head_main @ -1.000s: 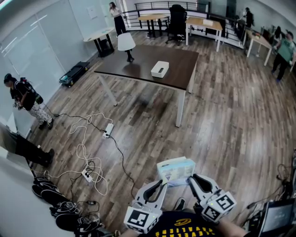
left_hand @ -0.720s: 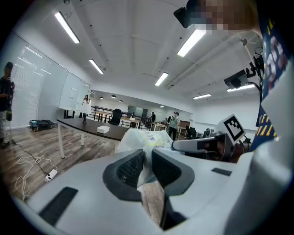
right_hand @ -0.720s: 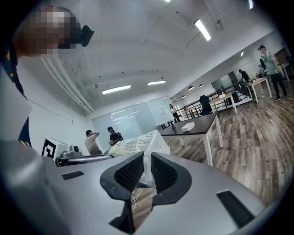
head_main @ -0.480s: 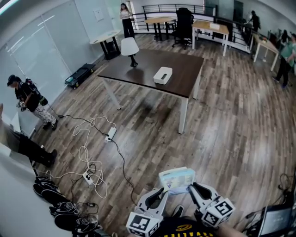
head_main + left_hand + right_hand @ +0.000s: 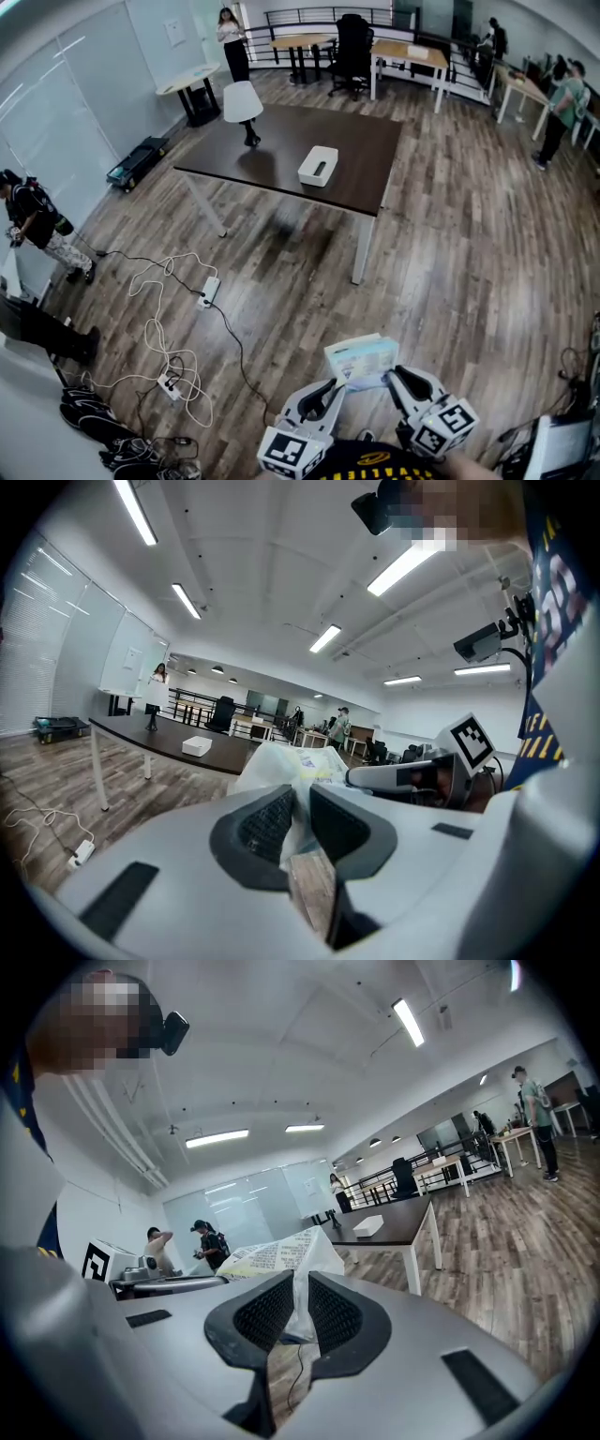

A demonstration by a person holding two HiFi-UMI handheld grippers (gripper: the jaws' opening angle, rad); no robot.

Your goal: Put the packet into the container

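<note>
Pale blue-and-white soft plastic packet (image 5: pixel 361 356) hanging between both grippers, not yet delivered.
The left gripper (image 5: pixel 330 386) and right gripper (image 5: pixel 392 375) are each clamping their fingers on a thin end flap of it, at the near side; the white rectangular container (image 5: pixel 319 166) is sitting far off on the dark brown tabletop (image 5: pixel 370 183). If the grippers are drifting apart, a flap could tear or slip free.

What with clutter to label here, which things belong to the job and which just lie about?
Job: packet, left gripper, right gripper, white container, dark table.
Lying about: lamp, power strip, office chair.
</note>
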